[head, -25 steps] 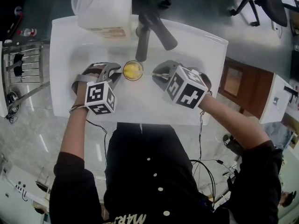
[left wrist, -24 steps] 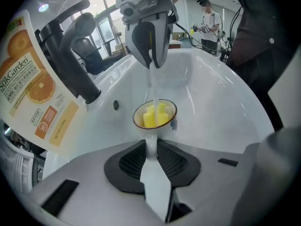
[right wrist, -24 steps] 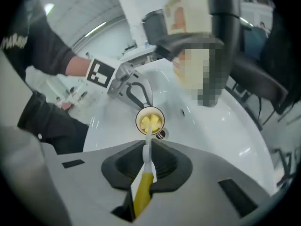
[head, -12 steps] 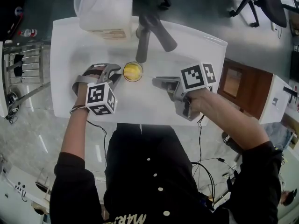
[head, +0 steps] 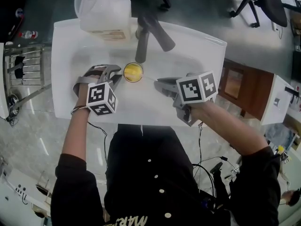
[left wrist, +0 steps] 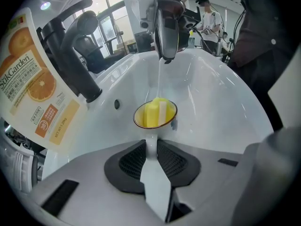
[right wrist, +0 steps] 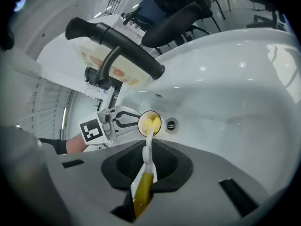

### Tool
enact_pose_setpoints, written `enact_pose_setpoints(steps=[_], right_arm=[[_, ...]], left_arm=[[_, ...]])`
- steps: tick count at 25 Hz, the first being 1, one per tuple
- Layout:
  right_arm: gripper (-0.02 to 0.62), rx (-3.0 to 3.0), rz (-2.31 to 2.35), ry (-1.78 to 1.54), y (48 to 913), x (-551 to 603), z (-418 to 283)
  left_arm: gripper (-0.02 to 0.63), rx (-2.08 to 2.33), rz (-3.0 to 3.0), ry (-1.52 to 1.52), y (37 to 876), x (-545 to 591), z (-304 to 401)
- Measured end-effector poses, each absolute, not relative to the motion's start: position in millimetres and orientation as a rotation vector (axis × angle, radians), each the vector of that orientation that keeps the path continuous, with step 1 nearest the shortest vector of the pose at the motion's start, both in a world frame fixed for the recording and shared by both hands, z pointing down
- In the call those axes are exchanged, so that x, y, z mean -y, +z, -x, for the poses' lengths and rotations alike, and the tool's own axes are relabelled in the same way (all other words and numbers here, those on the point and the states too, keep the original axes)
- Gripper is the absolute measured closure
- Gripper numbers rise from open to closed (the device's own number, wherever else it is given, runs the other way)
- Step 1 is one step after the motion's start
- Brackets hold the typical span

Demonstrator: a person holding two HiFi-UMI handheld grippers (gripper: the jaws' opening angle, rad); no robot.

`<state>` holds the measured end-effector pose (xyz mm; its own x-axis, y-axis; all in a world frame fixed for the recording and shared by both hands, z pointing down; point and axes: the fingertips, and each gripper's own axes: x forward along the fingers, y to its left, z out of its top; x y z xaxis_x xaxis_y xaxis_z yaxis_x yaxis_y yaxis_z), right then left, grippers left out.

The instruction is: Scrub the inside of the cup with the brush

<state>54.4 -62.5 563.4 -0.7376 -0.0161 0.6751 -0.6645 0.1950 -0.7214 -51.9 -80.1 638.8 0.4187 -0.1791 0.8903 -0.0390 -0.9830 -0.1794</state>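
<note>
right tongs [head: 158, 83] rolled (brush [right wrist: 146, 160] clamped) | brush in cup [left wrist: 136, 119] | left tongs [head: 116, 74] hold cup

Sink surroundings
White basin [head: 202, 60]; black faucet [head: 143, 44] at its back rim; orange-labelled container [head: 106, 15] beside faucet; wire rack [head: 23, 62] left.

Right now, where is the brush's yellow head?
The brush head sits inside the cup at the head view's centre, below the faucet, between the left hand-held gripper and right hand-held gripper.

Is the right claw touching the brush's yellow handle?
Touching. The right gripper view shows the right claw clamped on the yellow plastic brush handle.
</note>
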Motion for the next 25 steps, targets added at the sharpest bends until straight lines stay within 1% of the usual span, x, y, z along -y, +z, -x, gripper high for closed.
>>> enact_pose_setpoints(steps=[8, 15, 19, 25], right_arm=[[0.543, 1.982, -0.759, 1.677, 551.5, 51.2, -63.0], [0.545, 2.095, -0.841, 1.586, 547.0, 34.6, -69.2], [0.545, 2.196, -0.873, 1.445, 540.0, 24.3, -69.3], [0.546, 2.355, -0.821, 1.056, 517.2, 16.0, -70.9]], left_arm=[[0.512, -0.207, 2.550, -1.651, 639.9, 79.4, 53.3], [0.512, -0.241, 2.583, -1.680, 641.0, 80.3, 54.4], [0.514, -0.257, 2.584, -1.721, 642.9, 78.1, 57.1], [0.514, -0.297, 2.587, -1.732, 643.7, 78.1, 59.5]])
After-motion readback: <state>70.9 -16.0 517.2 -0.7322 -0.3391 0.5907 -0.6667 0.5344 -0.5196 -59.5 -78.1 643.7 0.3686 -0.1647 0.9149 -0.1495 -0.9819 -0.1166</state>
